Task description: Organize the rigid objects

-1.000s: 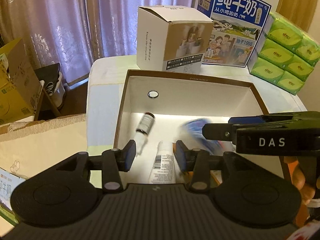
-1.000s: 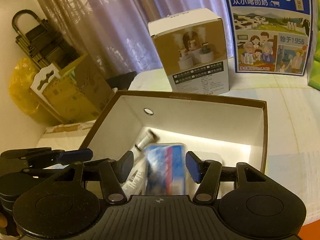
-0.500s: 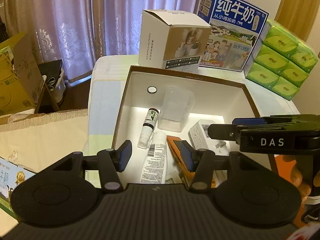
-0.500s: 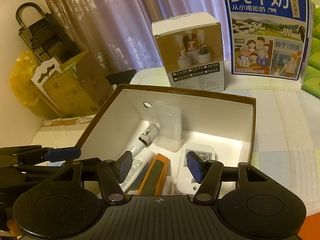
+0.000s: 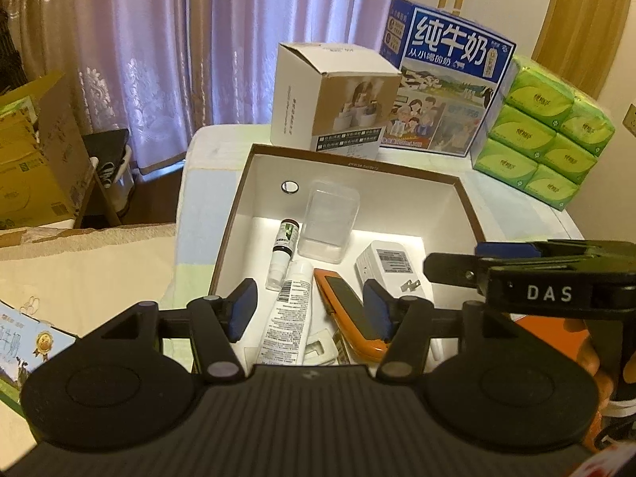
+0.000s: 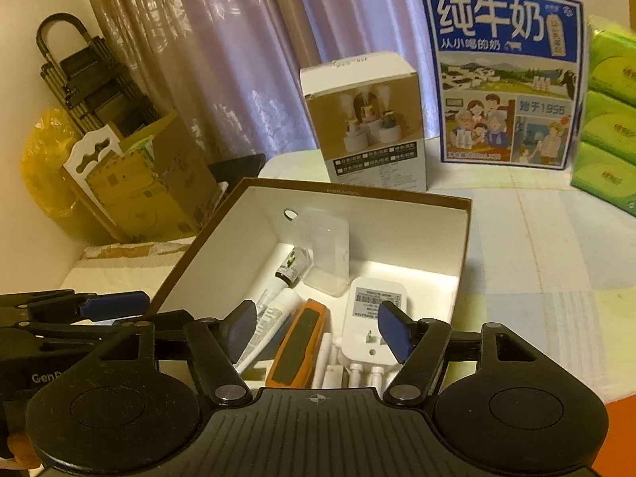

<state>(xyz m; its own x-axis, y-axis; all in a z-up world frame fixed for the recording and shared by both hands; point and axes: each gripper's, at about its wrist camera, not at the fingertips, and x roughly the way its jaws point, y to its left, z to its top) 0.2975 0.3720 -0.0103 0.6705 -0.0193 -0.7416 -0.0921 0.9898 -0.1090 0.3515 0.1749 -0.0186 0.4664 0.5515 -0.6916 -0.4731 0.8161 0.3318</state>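
Note:
An open white box with a brown rim point(image 5: 349, 159) holds a small dark bottle point(image 5: 287, 234), a white tube point(image 5: 288, 314), an orange device point(image 5: 349, 318), a white plug adapter point(image 5: 391, 264) and a clear plastic container point(image 5: 330, 218). My left gripper point(image 5: 308, 290) hangs over the box's near edge. Its jaws are opening and grip nothing. My right gripper point(image 6: 316, 312) hovers beside it over the same items point(image 6: 296, 342), jaws also opening and empty. Each gripper shows at the edge of the other's view.
Behind the box stand a white-and-tan carton point(image 5: 334, 95), a blue milk carton point(image 5: 445, 91) and stacked green tissue packs point(image 5: 544, 131). Cardboard boxes point(image 6: 151, 183) and a yellow bag point(image 6: 43, 167) sit off the table's left side, before purple curtains.
Both grippers have drawn back and up from the box with their jaws wider. A blurred blue-and-white thing between the right jaws is gone from view. More items now show in the box.

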